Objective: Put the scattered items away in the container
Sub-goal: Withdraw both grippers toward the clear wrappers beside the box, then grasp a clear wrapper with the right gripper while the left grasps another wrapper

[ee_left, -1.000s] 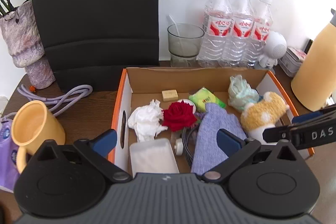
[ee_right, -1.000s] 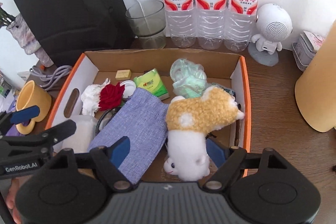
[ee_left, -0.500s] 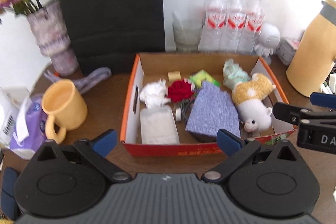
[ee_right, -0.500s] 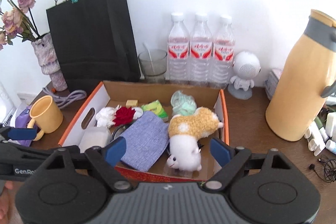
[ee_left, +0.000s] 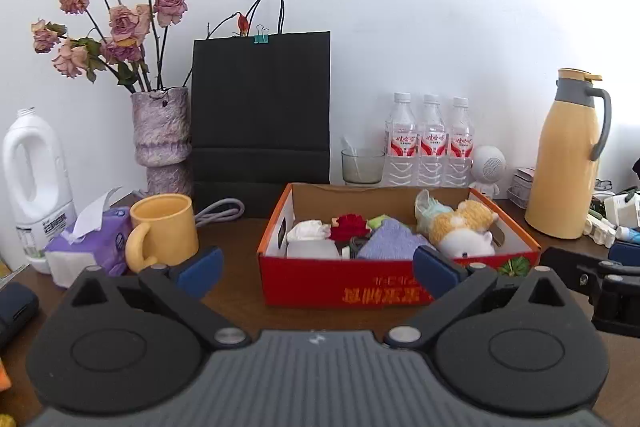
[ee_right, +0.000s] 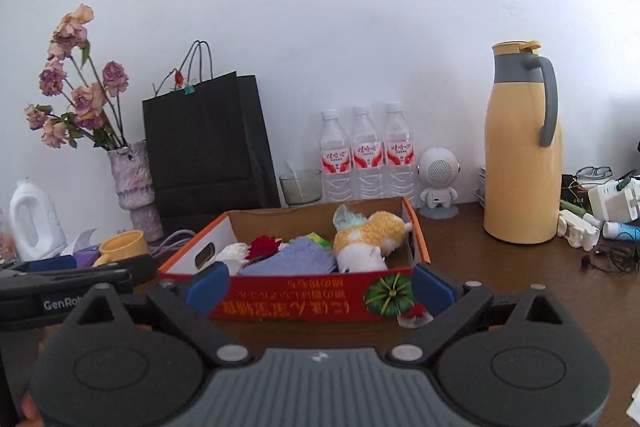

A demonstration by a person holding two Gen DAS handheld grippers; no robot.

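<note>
White wall behind a dark brown wooden table; along it a black paper carrier bag, three clear water bottles and a tall yellow thermos jug.

The red-and-orange cardboard box sits mid-table, holding a yellow-and-white plush toy, a lilac knitted cloth and a red fabric rose.

Left gripper: jaws spread, empty. Right gripper: jaws opening, empty. The box stands just beyond both, its near wall framed between the pads, untouched.

Risks, judged:
- yellow ceramic mug and purple tissue pack stay outside, possibly missed
- plush lies near the rim; a nudge could tip it out
</note>
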